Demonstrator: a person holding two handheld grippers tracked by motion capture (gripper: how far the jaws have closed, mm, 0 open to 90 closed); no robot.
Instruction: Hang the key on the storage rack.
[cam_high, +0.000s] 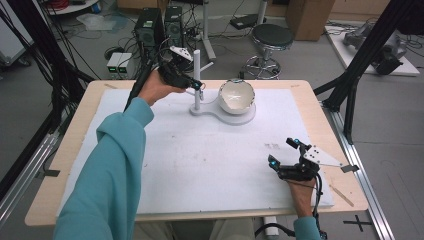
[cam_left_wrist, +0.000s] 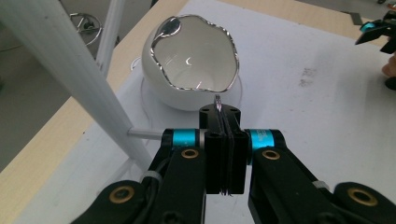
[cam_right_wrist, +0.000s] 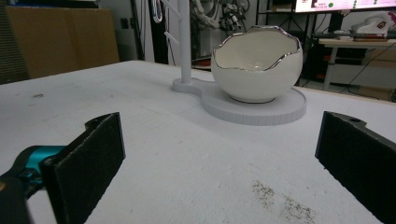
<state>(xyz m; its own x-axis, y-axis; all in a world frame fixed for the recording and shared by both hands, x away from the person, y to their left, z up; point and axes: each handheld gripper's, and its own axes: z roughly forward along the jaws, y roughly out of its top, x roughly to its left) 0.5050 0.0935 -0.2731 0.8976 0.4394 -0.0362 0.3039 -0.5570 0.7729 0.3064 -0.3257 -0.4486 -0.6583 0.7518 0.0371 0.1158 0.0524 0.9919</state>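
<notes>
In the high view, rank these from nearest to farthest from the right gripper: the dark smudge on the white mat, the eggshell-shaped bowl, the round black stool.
Measured from the right gripper near the table's front right:
1. Dark smudge, just beside it on the white mat.
2. Eggshell-shaped bowl, on the white stand base at the far middle of the table.
3. Round black stool, on the floor beyond the table's far edge.

The bowl (cam_high: 236, 96) is white with a shiny silver edge. The stand (cam_high: 197, 80) is white. The mat (cam_high: 200, 150) is white. The sleeve (cam_high: 110, 170) is teal.
</notes>
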